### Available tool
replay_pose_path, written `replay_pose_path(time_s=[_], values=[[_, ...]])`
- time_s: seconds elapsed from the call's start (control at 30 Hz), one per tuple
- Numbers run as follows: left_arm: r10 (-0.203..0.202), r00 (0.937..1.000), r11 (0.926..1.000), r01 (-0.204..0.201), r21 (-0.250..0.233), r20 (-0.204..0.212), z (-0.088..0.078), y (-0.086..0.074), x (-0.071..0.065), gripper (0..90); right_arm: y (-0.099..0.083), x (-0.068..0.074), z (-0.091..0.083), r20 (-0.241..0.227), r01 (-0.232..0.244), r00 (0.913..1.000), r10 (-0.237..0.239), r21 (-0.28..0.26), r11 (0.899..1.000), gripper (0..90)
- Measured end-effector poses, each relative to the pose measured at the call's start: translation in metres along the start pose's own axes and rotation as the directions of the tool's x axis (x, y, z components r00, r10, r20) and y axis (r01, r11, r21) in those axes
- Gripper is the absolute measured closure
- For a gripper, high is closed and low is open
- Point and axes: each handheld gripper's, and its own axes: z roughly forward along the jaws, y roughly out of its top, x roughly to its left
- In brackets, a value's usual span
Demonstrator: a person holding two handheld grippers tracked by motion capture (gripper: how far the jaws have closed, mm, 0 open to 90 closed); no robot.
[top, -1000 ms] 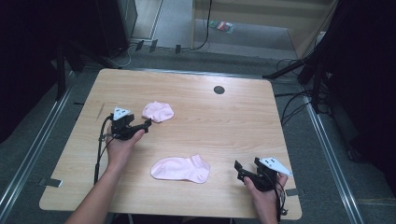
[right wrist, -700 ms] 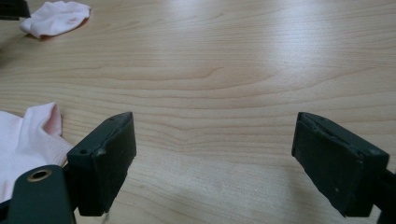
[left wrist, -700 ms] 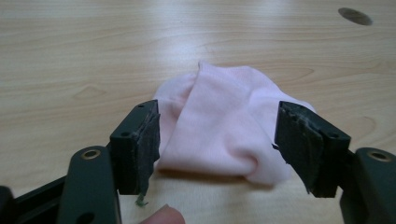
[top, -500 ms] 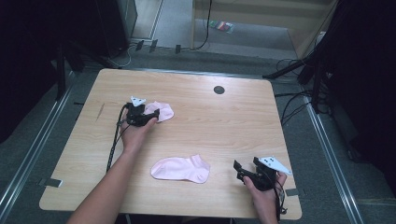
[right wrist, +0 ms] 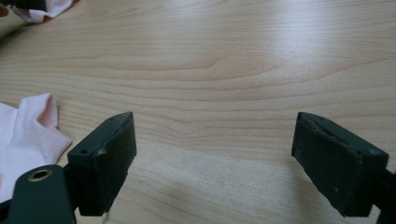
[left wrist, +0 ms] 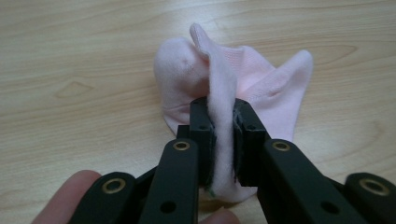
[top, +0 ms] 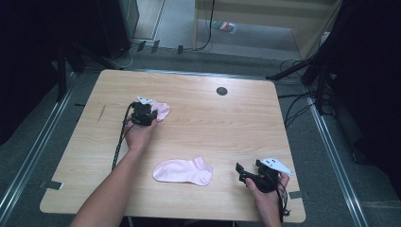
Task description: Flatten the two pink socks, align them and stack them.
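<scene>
1. Left claw (left wrist: pixel 223 140): clamped on a raised fold of the far sock (left wrist: pixel 224 84). The jaws have just been closing, with the fold pinched between the pads. In the high view the left claw (top: pixel 143 113) is seen at the sock's (top: pixel 161 109) near-left edge, the hand behind it.

2. Far sock, relative to the left claw: the pinched fold stands upright between the jaws; the rest of the sock is spread on the table (left wrist: pixel 70 56) just ahead of the tips, with one lobe to either side. No lift off the wood can be made out.

3. Right claw (right wrist: pixel 212 154): jaws wide apart, nothing between them, bare table below. In the high view the right claw (top: pixel 246 172) is held low at the table's near-right corner.

4. Near sock (top: pixel 183 170): laid flat, untouched, beside the right claw's open tips and apart from them. In the right gripper view its edge (right wrist: pixel 28 135) is seen just outside one jaw.

5. Progress, as judged: the work appears to be gathering or pairing the two socks. Done: the first grasp, on the far sock. Left: lifting it, taking the near sock, and bringing the two together.

6. Table hole (top: pixel 222 91): beyond both claws, well apart from either sock.
</scene>
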Motion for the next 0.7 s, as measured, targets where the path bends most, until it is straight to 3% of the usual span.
replay_pose_path(time_s=[0.1,0.17,0.37,0.47,0.53,0.63,0.7], values=[[-0.007,0.9991,0.9999,0.008,-0.015,0.042,-0.007,0.0,-0.003,83.1,0.0,0.0,0.0,-0.001,-0.002,1.0,0.002,0.002,1.0,14.1],[0.008,0.9975,0.9992,-0.006,-0.041,0.07,-0.015,0.003,-0.007,83.4,0.0,0.0,0.0,0.0,0.001,1.0,-0.001,0.0,1.0,14.1],[0.029,0.9867,0.9954,-0.014,-0.095,0.16,-0.037,0.01,-0.024,83.6,0.0,0.001,0.001,0.009,0.008,0.9999,-0.008,0.004,1.0,14.5],[0.026,0.9723,0.9959,-0.005,-0.091,0.232,-0.045,0.008,-0.037,83.6,0.0,0.002,0.002,0.016,0.007,0.9999,-0.007,0.006,1.0,14.5],[0.055,0.9619,0.9954,-0.032,-0.091,0.268,-0.05,0.004,-0.048,83.6,0.0,0.002,0.002,0.017,0.007,0.9998,-0.007,0.006,1.0,14.5],[0.095,0.942,0.9938,-0.071,-0.086,0.322,-0.057,-0.005,-0.064,83.6,0.0,0.002,0.002,0.017,0.009,0.9998,-0.009,0.006,1.0,14.6],[0.095,0.927,0.9948,-0.075,-0.068,0.363,-0.058,-0.013,-0.071,83.5,0.0,0.002,0.002,0.017,0.009,0.9998,-0.009,0.006,1.0,14.5]])
